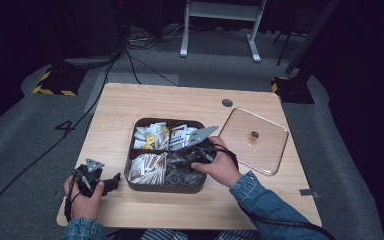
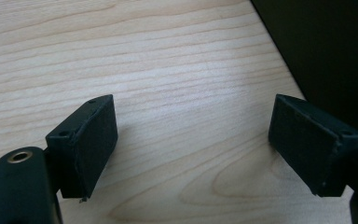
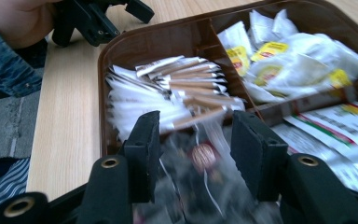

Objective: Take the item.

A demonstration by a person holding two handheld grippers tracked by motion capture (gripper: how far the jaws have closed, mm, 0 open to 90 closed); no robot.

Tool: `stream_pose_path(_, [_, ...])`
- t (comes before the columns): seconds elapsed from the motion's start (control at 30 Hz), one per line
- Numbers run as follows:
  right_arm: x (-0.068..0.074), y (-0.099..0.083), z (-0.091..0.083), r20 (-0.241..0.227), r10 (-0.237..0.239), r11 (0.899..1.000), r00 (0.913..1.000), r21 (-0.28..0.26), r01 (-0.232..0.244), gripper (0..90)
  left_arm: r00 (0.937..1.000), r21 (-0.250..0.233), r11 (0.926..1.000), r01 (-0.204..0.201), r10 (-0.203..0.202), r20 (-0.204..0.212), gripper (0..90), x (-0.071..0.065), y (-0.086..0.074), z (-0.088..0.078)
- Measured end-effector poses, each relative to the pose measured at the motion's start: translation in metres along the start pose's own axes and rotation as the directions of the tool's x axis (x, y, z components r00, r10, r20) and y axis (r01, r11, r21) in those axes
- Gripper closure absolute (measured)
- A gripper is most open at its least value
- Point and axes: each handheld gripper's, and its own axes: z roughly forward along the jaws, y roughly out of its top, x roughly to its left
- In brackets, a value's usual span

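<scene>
Reaching into the tray [image 1: 165, 188] from the right of the high view, the right tongs [image 1: 174, 162] hang over its lower right compartment, the dark one; their jaws stand partly apart. In the right gripper view these tongs [image 3: 196, 127] rise from the bottom edge and a sweet [image 3: 203, 156] in a clear wrapper lies between the two jaws, low in the middle of the frame; this part is blurred, and the pads do not seem to press on it.

The tray [image 3: 135, 37] is brown with four compartments and it sits in the middle of the surface [image 1: 115, 110]; sticks [image 1: 147, 165] in white and brown paper fill the lower left compartment, and in the right gripper view the sticks [image 3: 168, 88] lie just above the jaws; tea bags [image 1: 150, 136] with yellow labels are in the upper left compartment, seen at the upper right of the right gripper view [image 3: 279, 60]; flat printed packets [image 1: 180, 136] fill the upper right compartment.

The left tongs [image 1: 111, 181] are at the lower left of the high view, just beside the left wall of the tray, low over the wood; in the left gripper view the left tongs [image 2: 193, 135] stand wide apart with only bare wood between them.

A clear lid [image 1: 275, 150] lies flat on the surface, to the right of the tray and apart from it.
</scene>
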Motion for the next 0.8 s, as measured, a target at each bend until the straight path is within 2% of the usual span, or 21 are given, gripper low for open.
stream_pose_path(0.03, [0.002, 0.006, 0.010, -0.014, 0.007, 1.000, 0.9999, 0.007, -0.007, 55.2, 1.0000, -0.003, 1.0000, -0.004, 0.004, -0.004, 16.0, 0.001, 0.000, -0.002])
stream_pose_path(0.07, [0.002, 0.006, 0.010, -0.014, 0.007, 1.000, 0.9999, 0.007, -0.007, 55.2, 1.0000, -0.003, 1.0000, -0.004, 0.004, -0.004, 16.0, 0.001, 0.000, -0.002])
stream_pose_path(0.1, [0.003, 0.012, 0.019, -0.025, 0.015, 1.000, 0.9996, 0.013, -0.014, 56.0, 0.9999, -0.004, 1.0000, -0.009, 0.009, -0.009, 16.0, 0.001, 0.000, -0.003])
stream_pose_path(0.13, [0.003, 0.012, 0.019, -0.025, 0.015, 1.000, 0.9996, 0.013, -0.014, 56.0, 0.9999, -0.004, 0.9999, -0.011, 0.011, -0.009, 16.0, 0.001, 0.000, -0.003])
stream_pose_path(0.17, [0.004, 0.016, 0.028, -0.042, 0.027, 1.000, 0.9987, 0.011, -0.026, 56.7, 0.9998, -0.005, 0.9998, -0.017, 0.017, -0.013, 16.0, 0.001, 0.000, -0.004])
stream_pose_path(0.2, [0.004, 0.016, 0.028, -0.042, 0.027, 1.000, 0.9987, 0.011, -0.026, 56.7, 0.9998, -0.005, 0.9998, -0.017, 0.017, -0.013, 16.0, 0.001, 0.000, -0.004])
stream_pose_path(0.23, [0.005, 0.020, 0.035, -0.047, 0.035, 0.999, 0.9983, 0.013, -0.034, 56.6, 0.9996, -0.006, 0.9997, -0.024, 0.024, -0.017, 16.0, 0.000, 0.001, -0.003])
stream_pose_path(0.47, [0.009, 0.032, 0.055, -0.033, 0.008, 1.000, 0.9994, 0.008, -0.007, 53.5, 0.9993, -0.002, 0.9994, -0.033, 0.033, -0.016, 16.0, 0.000, 0.003, 0.000])
stream_pose_path(0.5, [0.009, 0.034, 0.058, -0.032, 0.012, 1.000, 0.9994, 0.012, -0.012, 54.4, 0.9992, 0.000, 0.9993, -0.037, 0.037, -0.018, 16.0, 0.001, 0.003, 0.000])
stream_pose_path(0.57, [0.010, 0.037, 0.069, -0.033, 0.048, 0.997, 0.9983, 0.058, -0.046, 54.6, 0.9994, -0.001, 0.9995, -0.031, 0.031, -0.016, 16.0, 0.001, 0.004, 0.002])
stream_pose_path(0.8, [0.012, 0.042, 0.088, -0.041, 0.082, 0.993, 0.9958, 0.084, -0.078, 52.3, 0.9993, 0.007, 0.9993, -0.036, 0.036, -0.010, 16.0, 0.001, 0.006, 0.005])
